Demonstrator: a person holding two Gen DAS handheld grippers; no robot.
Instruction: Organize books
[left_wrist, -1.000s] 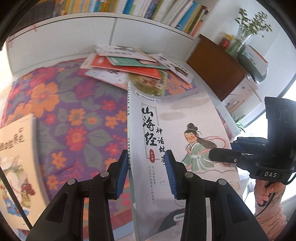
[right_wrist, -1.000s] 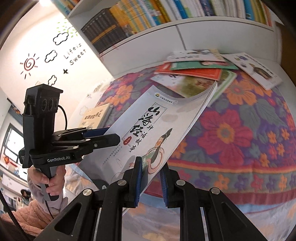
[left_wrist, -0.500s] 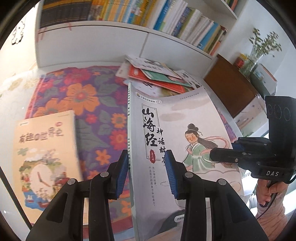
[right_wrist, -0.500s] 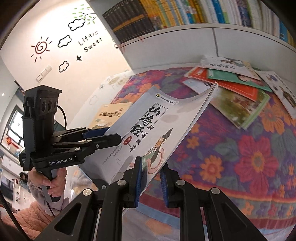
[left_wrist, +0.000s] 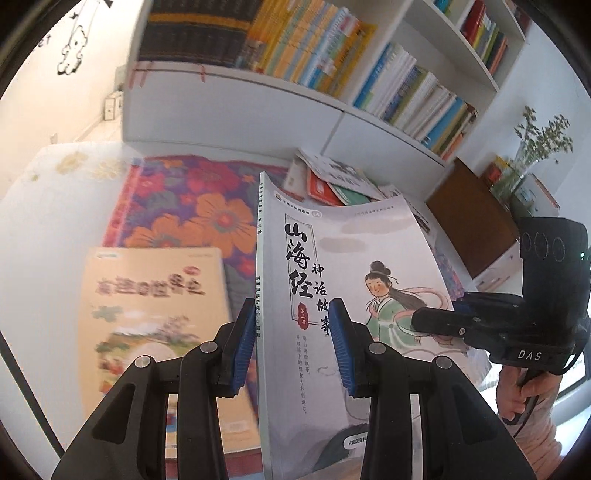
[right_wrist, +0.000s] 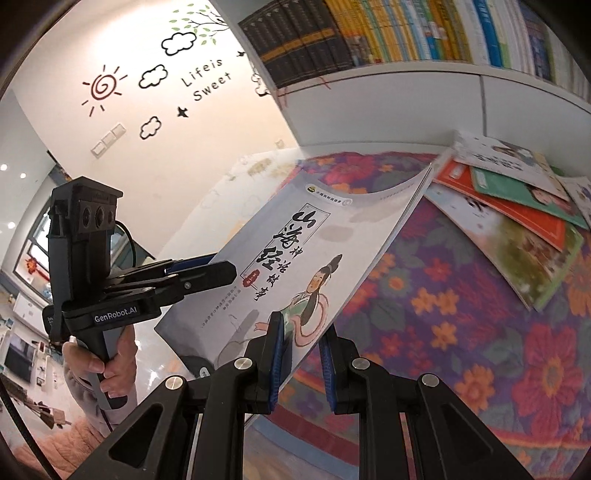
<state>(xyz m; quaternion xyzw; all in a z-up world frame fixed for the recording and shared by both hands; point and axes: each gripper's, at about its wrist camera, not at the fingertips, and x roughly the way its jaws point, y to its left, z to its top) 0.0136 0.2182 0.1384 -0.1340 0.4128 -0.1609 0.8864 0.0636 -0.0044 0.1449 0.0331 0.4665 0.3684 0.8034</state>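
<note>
The white bookshelf (left_wrist: 332, 122) across the top of both views is packed with upright books: dark volumes at left, yellow, blue and white spines to the right. Below it, a loose pile of picture books (right_wrist: 517, 206) lies on the floral cloth (right_wrist: 461, 332) covering the desk. The grey storybook (left_wrist: 343, 295) is held off the desk at frame centre, its long axis running away toward the shelf, spine at left, cover up. The left tongs (left_wrist: 291, 343) are clenched on its spine edge; the right tongs (right_wrist: 301, 358) are clenched on its opposite edge. A beige picture book (left_wrist: 151, 332) lies at lower left.
</note>
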